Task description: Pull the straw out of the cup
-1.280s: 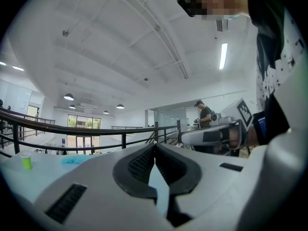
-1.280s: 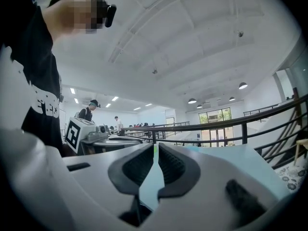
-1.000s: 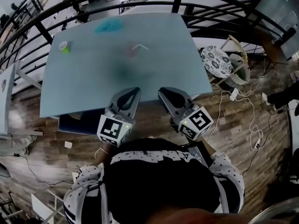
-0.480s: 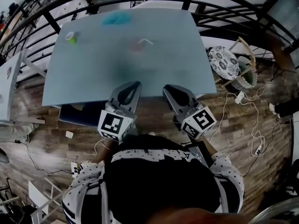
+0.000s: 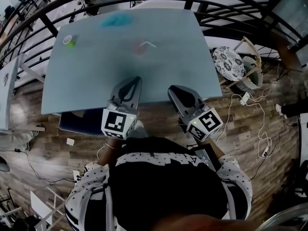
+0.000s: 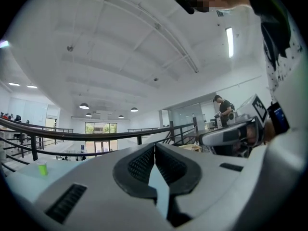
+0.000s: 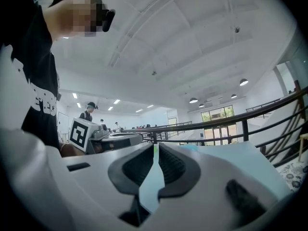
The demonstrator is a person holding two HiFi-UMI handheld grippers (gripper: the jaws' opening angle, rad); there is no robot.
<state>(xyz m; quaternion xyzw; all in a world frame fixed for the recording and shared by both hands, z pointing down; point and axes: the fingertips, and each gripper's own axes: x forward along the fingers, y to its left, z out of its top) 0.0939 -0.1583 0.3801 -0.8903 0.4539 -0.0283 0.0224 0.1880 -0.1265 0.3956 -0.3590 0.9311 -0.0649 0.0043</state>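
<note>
Evidently nothing is held yet: the left gripper (image 5: 135,81) and right gripper (image 5: 173,90) hover at the surface's (image 5: 86,76) near edge, both with jaws pressed together and empty. Well beyond stands the pinkish cup (image 5: 139,49), its white straw (image 5: 147,44) leaning out rightward. Probably light and crushable, the straw wants a gentle pinch near its exposed top. The cup's contents are unclear.

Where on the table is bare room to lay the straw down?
The table is bare across its near half, from cup to near edge, and down its right side. Far edge is busier: green cup, blue item.
</note>
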